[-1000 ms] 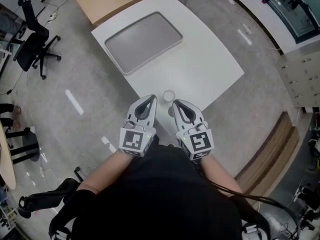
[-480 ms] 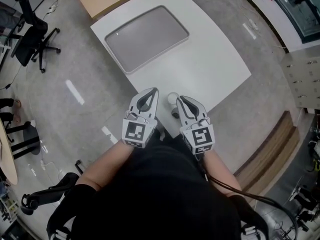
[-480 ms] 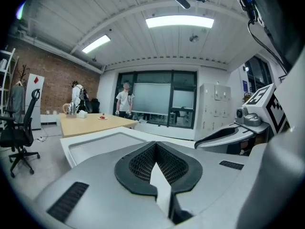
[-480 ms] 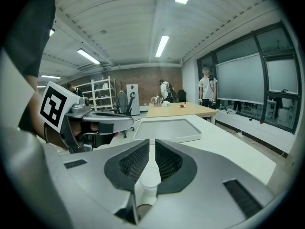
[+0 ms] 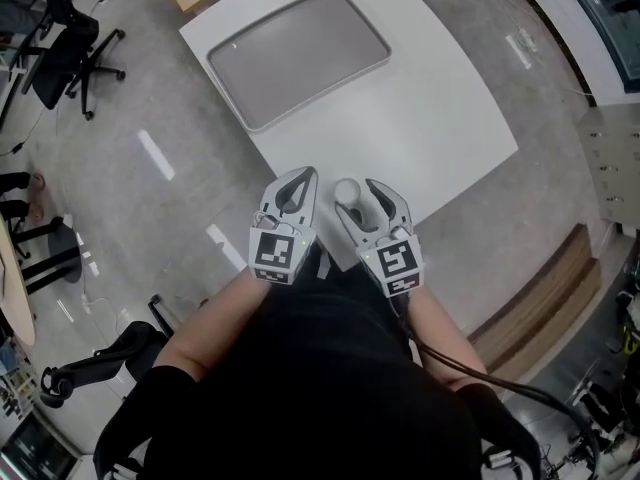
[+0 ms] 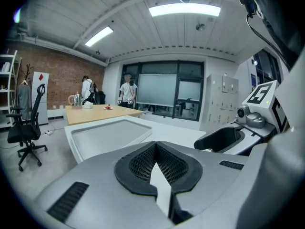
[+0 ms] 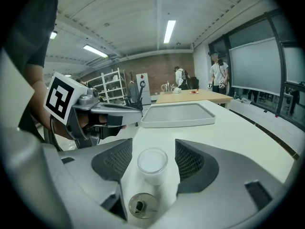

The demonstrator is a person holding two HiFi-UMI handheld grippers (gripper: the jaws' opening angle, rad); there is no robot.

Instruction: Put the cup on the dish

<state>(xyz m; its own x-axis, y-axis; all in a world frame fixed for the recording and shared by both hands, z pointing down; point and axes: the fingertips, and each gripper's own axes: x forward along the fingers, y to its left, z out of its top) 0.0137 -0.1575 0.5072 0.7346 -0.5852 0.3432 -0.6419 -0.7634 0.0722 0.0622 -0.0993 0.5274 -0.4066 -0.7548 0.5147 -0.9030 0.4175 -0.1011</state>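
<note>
Presently, the cup (image 5: pixel 345 190) stands upright on the white table (image 5: pixel 440 118), well apart from the gray tray (image 5: pixel 300 53), on the tray's side nearest the person, close to the table's edge. The tray is bare.

Right gripper (image 7: pixel 154 144): jaws spread wide, and they have just been opening. The cup sits between them, roughly centred, with a strip of white table showing on either side of it. Neither ribbed pad (image 7: pixel 190 159) touches the cup wall. The cup's open mouth faces up, and it looks white inside.

Left gripper (image 6: pixel 155 149): jaws drawn together, tips meeting, with nothing between them. It is level with the right gripper, just beside it, equally far from the tray, over the table's edge. From its own view the cup cannot be made out.

Both grippers point toward the tray.
</note>
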